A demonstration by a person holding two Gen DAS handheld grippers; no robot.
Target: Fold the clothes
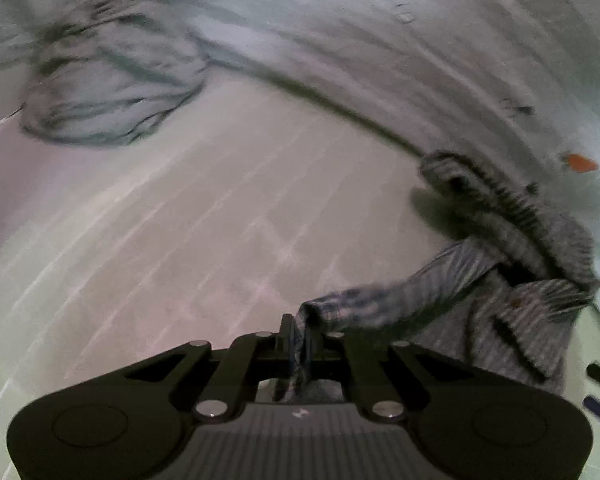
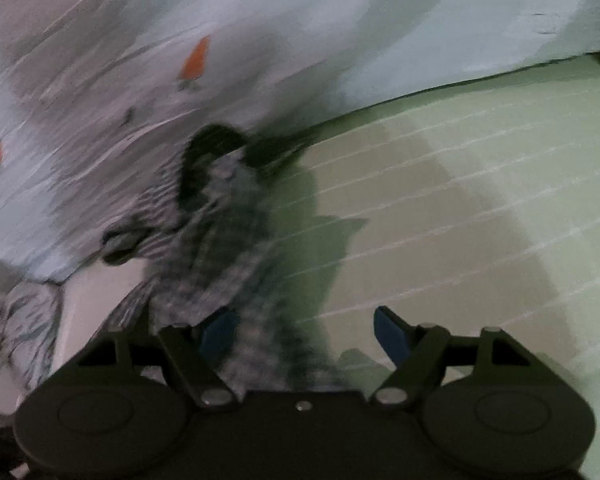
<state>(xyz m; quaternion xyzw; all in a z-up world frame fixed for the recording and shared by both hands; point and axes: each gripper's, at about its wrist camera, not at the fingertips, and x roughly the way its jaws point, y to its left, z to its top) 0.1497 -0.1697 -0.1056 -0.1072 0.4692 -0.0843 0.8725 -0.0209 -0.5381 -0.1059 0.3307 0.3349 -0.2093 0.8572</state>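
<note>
I count one grey striped knit garment hanging from my tongs. One crumpled pale cloth lies toward the far left of the bed sheet, a single lined sheet. One white duvet runs along its far edge, with two orange carrot prints showing in my right view. Two grippers: my left gripper and my right gripper.
</note>
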